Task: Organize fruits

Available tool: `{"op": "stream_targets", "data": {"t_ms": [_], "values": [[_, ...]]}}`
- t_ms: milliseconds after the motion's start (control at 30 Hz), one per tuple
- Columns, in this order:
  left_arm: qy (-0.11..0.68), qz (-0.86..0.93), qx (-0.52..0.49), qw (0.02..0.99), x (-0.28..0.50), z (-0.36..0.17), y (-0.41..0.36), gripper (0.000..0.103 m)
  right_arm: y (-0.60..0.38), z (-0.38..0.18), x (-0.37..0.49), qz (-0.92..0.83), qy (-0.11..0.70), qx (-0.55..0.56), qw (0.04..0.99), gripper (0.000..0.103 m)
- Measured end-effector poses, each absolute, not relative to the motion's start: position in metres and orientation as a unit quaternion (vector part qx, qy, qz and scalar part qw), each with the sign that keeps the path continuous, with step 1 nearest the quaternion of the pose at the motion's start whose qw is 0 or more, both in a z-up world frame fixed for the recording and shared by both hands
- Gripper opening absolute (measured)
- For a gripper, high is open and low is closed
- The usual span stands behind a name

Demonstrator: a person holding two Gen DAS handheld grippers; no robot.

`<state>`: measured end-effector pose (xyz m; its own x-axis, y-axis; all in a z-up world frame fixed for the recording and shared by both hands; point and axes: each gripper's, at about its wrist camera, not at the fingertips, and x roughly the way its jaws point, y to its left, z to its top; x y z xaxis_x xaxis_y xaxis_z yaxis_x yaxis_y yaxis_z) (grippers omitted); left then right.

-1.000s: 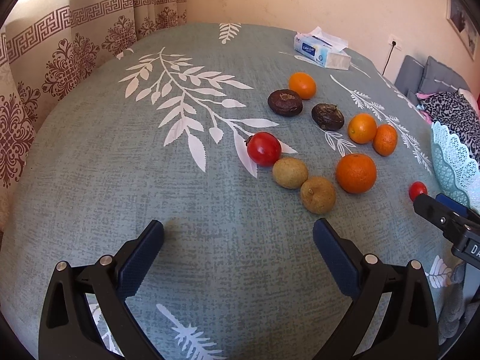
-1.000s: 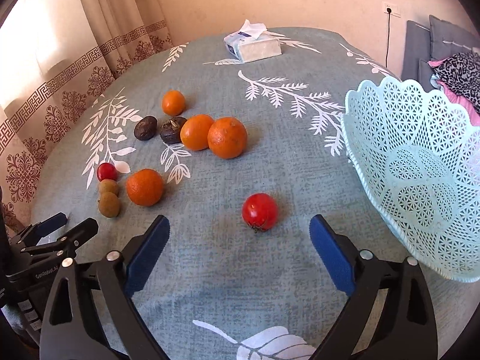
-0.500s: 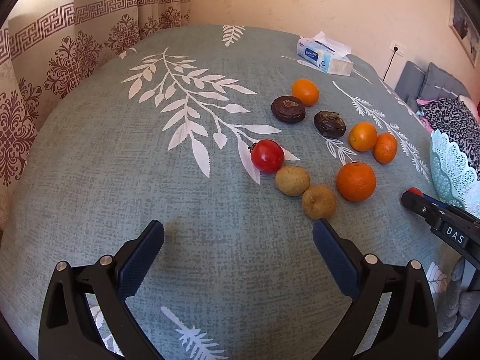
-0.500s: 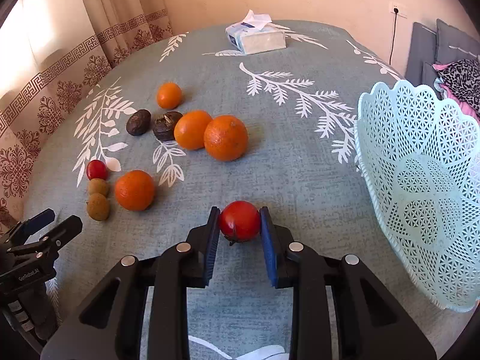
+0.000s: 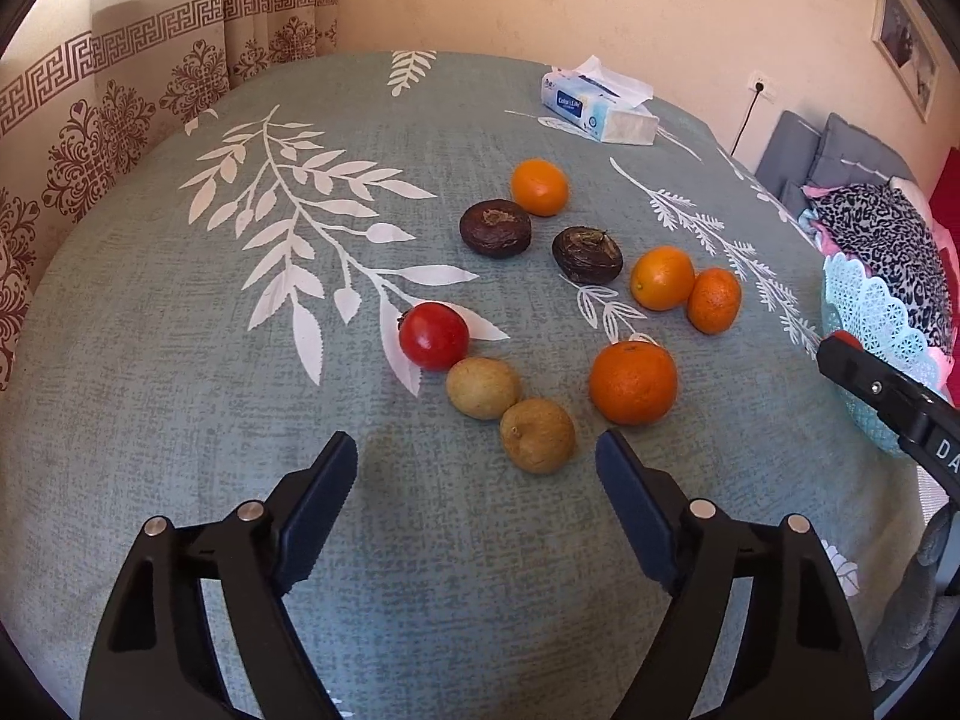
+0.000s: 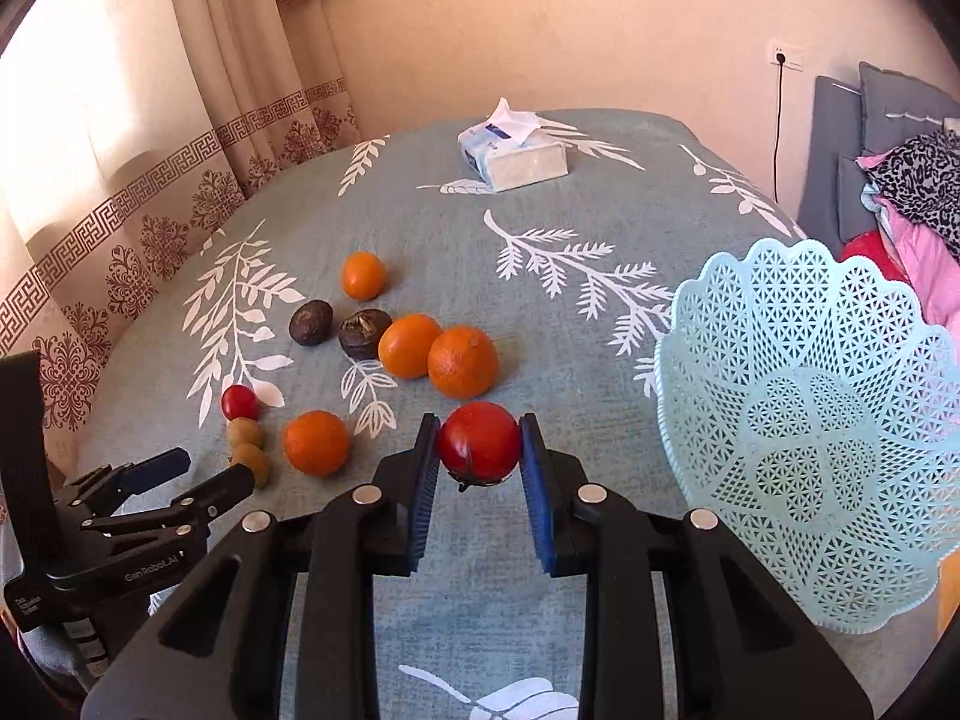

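My right gripper [image 6: 479,450] is shut on a red tomato [image 6: 479,443] and holds it above the cloth, left of the pale blue lattice basket [image 6: 810,420]. My left gripper [image 5: 474,468] is open and empty, just short of two tan round fruits [image 5: 537,435] and a second red tomato [image 5: 433,336]. Several oranges [image 5: 633,381] and two dark brown fruits [image 5: 495,228] lie beyond. The right gripper shows at the right edge of the left wrist view [image 5: 888,396], with the basket [image 5: 870,312] behind it.
A tissue box [image 6: 513,153] stands at the far side of the grey-green leaf-print tablecloth [image 5: 180,360]. Curtains [image 6: 150,180] hang to the left. Cushions and clothing [image 6: 900,168] lie at the right behind the basket.
My right gripper closed on the red tomato and lifted it off the cloth. My left gripper moved forward toward the tan fruits, still open.
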<state>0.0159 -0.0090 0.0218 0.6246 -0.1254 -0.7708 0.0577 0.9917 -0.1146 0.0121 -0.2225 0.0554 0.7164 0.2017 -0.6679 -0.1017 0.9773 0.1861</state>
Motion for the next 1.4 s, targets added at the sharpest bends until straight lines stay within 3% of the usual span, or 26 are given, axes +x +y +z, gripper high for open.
{"op": "stream_targets", "data": {"t_ms": [133, 200, 333, 467, 933, 967, 1033, 1067, 1400], "values": [[0.446, -0.055, -0.047, 0.892, 0.025, 0.016, -0.014, 0.06, -0.234, 0.063, 0.01, 0.07, 0.354, 0.075, 0.93, 0.027], [0.444, -0.052, -0.046, 0.894, 0.025, 0.016, -0.015, 0.057, -0.242, 0.066, 0.01, 0.062, 0.35, 0.081, 0.931, 0.027], [0.44, -0.072, -0.054, 0.894, 0.024, 0.017, -0.017, 0.035, -0.254, 0.071, 0.009, 0.046, 0.343, 0.093, 0.934, 0.027], [0.441, -0.078, -0.051, 0.893, 0.021, 0.018, -0.02, 0.028, -0.268, 0.077, 0.007, 0.029, 0.332, 0.101, 0.937, 0.027], [0.411, -0.099, -0.036, 0.906, 0.004, 0.048, -0.034, 0.028, -0.339, 0.081, -0.009, -0.054, 0.321, 0.143, 0.935, 0.028], [0.408, -0.103, -0.033, 0.906, 0.003, 0.051, -0.038, 0.028, -0.345, 0.08, -0.01, -0.057, 0.322, 0.152, 0.933, 0.031], [0.404, -0.11, -0.028, 0.908, 0.002, 0.055, -0.045, 0.028, -0.355, 0.08, -0.013, -0.068, 0.322, 0.169, 0.929, 0.059], [0.403, -0.113, -0.027, 0.908, 0.002, 0.057, -0.047, 0.028, -0.359, 0.081, -0.014, -0.073, 0.317, 0.176, 0.929, 0.063], [0.386, -0.165, -0.005, 0.907, 0.007, 0.078, -0.095, 0.028, -0.382, 0.099, -0.029, -0.104, 0.274, 0.2, 0.935, 0.063]]}}
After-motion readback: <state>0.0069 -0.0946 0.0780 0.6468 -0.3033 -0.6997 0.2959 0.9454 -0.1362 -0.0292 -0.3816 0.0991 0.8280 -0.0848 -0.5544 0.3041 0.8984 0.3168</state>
